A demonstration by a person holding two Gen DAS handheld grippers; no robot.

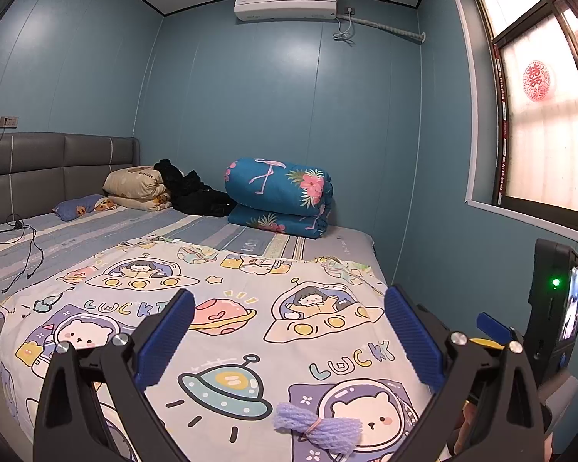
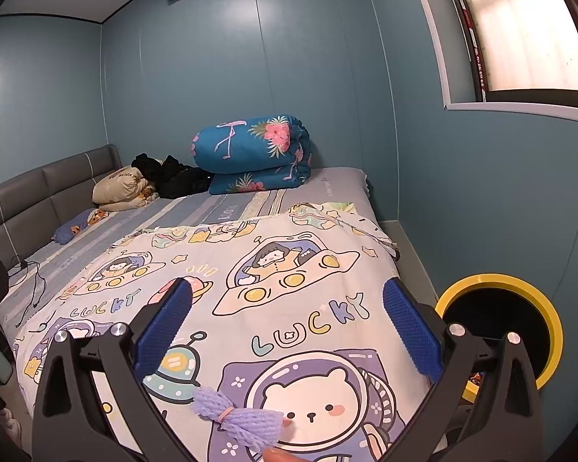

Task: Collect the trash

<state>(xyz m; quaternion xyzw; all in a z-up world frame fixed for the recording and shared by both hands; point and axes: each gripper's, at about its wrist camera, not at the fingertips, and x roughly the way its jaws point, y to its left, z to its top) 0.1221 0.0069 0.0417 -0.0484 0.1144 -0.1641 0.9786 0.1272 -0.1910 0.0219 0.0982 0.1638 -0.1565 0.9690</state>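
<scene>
Bed (image 1: 77,231): cartoon sheet (image 1: 250,327), purple foam net (image 1: 320,425), rolled quilt (image 1: 279,196), pillows (image 1: 135,186).

Black tool (image 1: 289,331), ribbed blue pads (image 1: 165,340), silver screws (image 1: 458,338)

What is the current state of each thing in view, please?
Left gripper: open, empty.
Right gripper: open, empty.
Purple foam net: bunched, tied with a band, lying on the sheet.
Yellow bin: open.
Blue quilt: folded.
</scene>
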